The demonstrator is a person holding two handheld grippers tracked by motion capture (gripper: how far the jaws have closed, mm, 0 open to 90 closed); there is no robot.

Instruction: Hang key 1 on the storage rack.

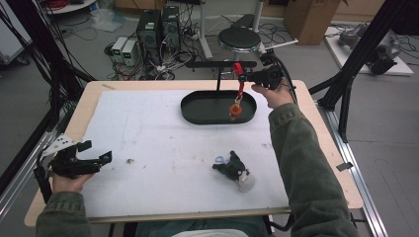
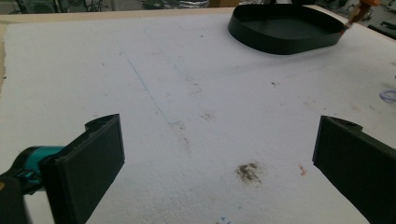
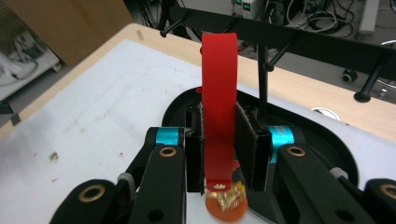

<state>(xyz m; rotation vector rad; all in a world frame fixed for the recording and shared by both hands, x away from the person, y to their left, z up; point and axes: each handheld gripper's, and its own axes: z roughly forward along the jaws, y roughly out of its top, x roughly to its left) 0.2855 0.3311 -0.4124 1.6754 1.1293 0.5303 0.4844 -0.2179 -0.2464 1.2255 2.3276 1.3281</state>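
Observation:
My right gripper (image 1: 245,77) is raised over the black oval tray (image 1: 197,112), shut on a red strap (image 3: 219,112). The strap loops up above the jaws and an orange keychain charm (image 1: 235,110) dangles from its lower end, just over the tray's right part. A black stand with a horizontal bar and pegs (image 3: 299,41) rises behind the tray. My left gripper (image 1: 96,153) rests at the table's near left, open, its fingers (image 2: 88,163) wide apart over bare white foam. A dark bundle of small items with a white piece (image 1: 233,169) lies near the front centre.
White foam sheet (image 1: 148,133) covers the wooden table. A small brown stain (image 2: 249,171) sits between the left jaws. A clear ring (image 2: 388,96) lies at the right edge of the left gripper view. Computers, cables, a stool and a cardboard box stand beyond the far edge.

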